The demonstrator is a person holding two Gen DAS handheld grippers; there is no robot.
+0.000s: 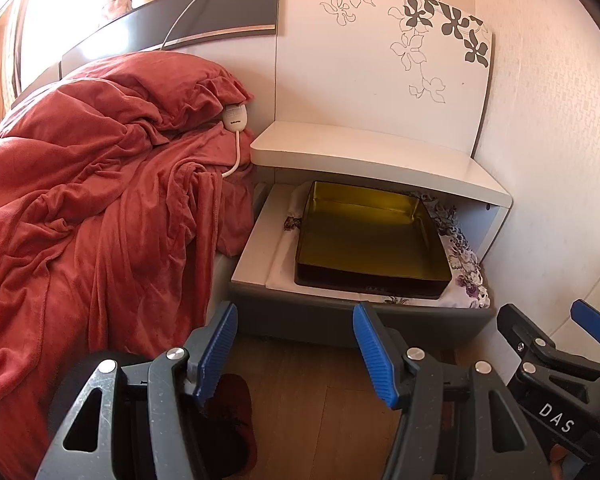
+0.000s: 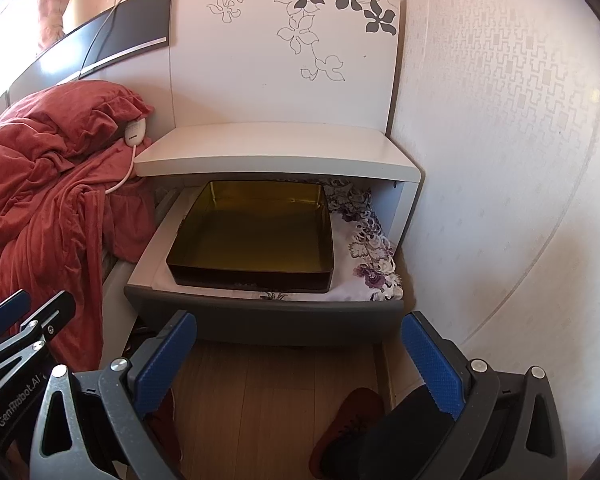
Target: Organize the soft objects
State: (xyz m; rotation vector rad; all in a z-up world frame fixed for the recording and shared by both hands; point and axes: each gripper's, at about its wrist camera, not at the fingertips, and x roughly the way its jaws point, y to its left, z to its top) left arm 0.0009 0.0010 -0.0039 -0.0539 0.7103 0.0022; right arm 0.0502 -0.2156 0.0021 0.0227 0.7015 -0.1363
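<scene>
A bedside drawer [image 1: 340, 316] [image 2: 260, 320] stands pulled out in both views. Inside it a shallow dark tin [image 1: 370, 240] [image 2: 256, 236] with a gold inside lies empty on a folded white cloth with purple flowers [image 1: 466, 264] [image 2: 370, 256]. A rumpled red blanket [image 1: 80, 208] [image 2: 40, 184] and red pillow [image 1: 152, 84] cover the bed on the left. My left gripper [image 1: 296, 348] hangs open in front of the drawer with nothing between its blue pads. My right gripper [image 2: 300, 360] [image 1: 556, 332] is open too, empty, just right of the left one.
A white controller [image 1: 235, 117] [image 2: 134, 133] with a cord lies against the pillow. The nightstand's white top [image 1: 372, 160] [image 2: 276, 148] overhangs the drawer. A papered wall [image 2: 500, 160] closes the right side. On the wooden floor [image 2: 268, 400] below, a person's red slipper [image 2: 340, 424] shows.
</scene>
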